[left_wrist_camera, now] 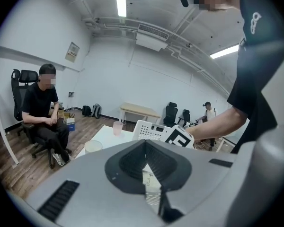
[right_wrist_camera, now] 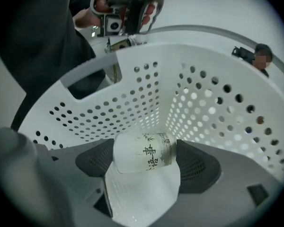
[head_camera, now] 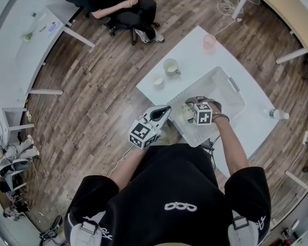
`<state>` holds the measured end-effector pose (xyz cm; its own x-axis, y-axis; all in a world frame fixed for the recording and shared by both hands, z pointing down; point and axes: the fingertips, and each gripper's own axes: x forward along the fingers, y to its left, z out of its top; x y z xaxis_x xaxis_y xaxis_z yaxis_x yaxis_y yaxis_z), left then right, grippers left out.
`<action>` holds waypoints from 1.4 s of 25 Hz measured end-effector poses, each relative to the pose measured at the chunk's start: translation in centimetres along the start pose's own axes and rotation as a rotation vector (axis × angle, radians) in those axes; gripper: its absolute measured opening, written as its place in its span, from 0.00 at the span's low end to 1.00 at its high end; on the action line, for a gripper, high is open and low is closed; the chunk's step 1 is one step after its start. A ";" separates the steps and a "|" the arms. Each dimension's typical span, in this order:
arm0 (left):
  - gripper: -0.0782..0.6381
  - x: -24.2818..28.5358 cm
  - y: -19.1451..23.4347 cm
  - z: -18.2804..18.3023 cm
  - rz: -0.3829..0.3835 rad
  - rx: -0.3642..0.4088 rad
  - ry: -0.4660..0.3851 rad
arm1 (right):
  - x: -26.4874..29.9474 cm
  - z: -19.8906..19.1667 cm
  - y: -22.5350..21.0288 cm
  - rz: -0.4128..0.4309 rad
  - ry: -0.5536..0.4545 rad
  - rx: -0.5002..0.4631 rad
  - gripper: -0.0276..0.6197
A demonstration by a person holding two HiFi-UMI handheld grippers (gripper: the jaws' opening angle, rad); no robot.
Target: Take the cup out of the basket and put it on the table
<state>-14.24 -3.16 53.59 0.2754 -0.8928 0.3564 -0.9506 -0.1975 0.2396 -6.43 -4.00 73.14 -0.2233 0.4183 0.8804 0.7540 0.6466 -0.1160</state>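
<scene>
A white cup (right_wrist_camera: 144, 152) with black characters lies on its side in the white perforated basket (right_wrist_camera: 132, 93). My right gripper (right_wrist_camera: 144, 161) reaches down into the basket (head_camera: 231, 83) and is shut on the cup end to end, one pad at its base and the other at its rim. In the head view the cup (head_camera: 187, 111) shows pale beside the right gripper (head_camera: 191, 106), near the basket's front corner. My left gripper (head_camera: 167, 109) hovers off the table's (head_camera: 195, 45) front-left edge, shut, with nothing that I can make out in it (left_wrist_camera: 146, 174).
On the table beyond the basket stand a mug (head_camera: 170, 66), a small cup (head_camera: 158, 81) and a pink cup (head_camera: 209, 42). A bottle (head_camera: 277, 114) lies at the table's right edge. A person (head_camera: 120, 6) sits on a chair farther off.
</scene>
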 end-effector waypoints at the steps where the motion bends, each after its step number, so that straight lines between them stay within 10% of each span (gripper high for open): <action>1: 0.12 -0.1 -0.1 0.1 -0.001 0.004 -0.004 | -1.0 0.4 -0.2 -0.030 -0.031 0.027 0.64; 21: 0.12 2.0 -2.7 4.3 -0.149 0.115 -0.054 | -22.8 2.6 2.9 -0.738 -0.805 0.712 0.64; 35: 0.12 7.1 -10.6 4.3 -0.363 0.195 -0.023 | -25.7 -4.7 11.0 -0.971 -0.963 0.992 0.64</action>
<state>-2.82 -9.19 49.67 0.5970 -0.7590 0.2598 -0.8020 -0.5727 0.1698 10.49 -10.64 51.38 -0.8887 -0.3787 0.2585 -0.4456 0.8462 -0.2921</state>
